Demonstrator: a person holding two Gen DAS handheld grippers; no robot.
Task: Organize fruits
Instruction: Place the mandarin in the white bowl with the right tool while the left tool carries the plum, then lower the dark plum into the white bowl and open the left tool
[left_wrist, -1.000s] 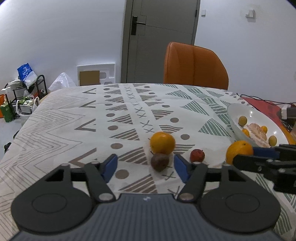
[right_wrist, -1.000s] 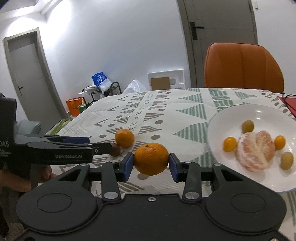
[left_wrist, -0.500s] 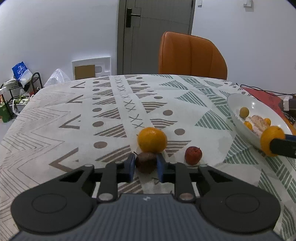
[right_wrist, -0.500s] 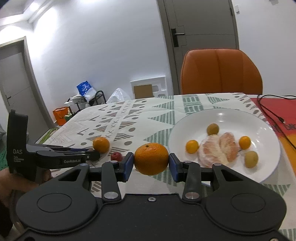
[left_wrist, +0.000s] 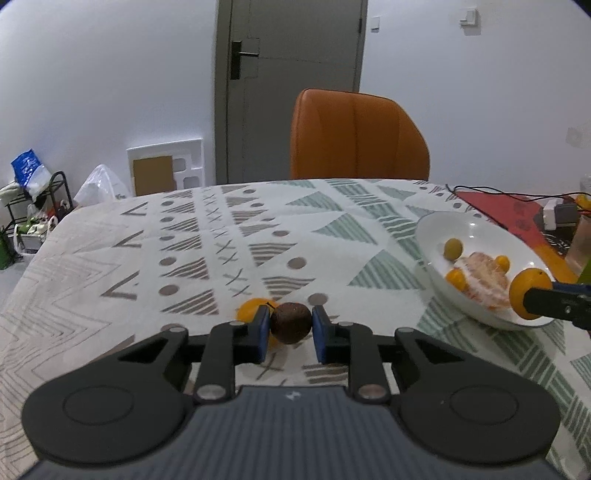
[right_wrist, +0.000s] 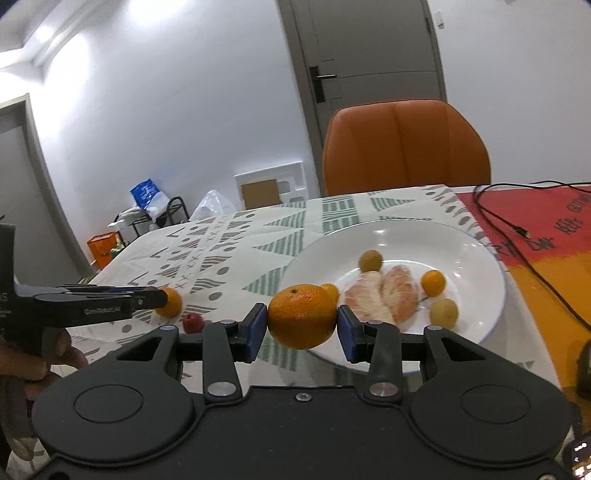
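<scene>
My left gripper (left_wrist: 289, 325) is shut on a dark brown round fruit (left_wrist: 290, 322), lifted above the patterned tablecloth. Behind it an orange (left_wrist: 251, 308) lies on the cloth, half hidden by the left finger. My right gripper (right_wrist: 302, 321) is shut on a large orange (right_wrist: 302, 316), held just over the near rim of the white plate (right_wrist: 476, 254). The plate holds peeled citrus segments (right_wrist: 384, 291), small orange fruits and two yellow-green ones. A small red fruit (right_wrist: 193, 322) lies on the cloth. The left view also shows the right gripper's orange (left_wrist: 529, 291) at the plate (left_wrist: 439, 225).
An orange chair (left_wrist: 357, 136) stands at the far side of the table. A red and orange mat (right_wrist: 546, 236) with a black cable (right_wrist: 517, 229) lies right of the plate. A hand (right_wrist: 33, 354) holds the left gripper. Clutter and a rack (left_wrist: 33, 214) stand by the wall.
My left gripper closed on the brown fruit and lifted it off the cloth. My right gripper carried the large orange rightwards to the plate's near rim.
</scene>
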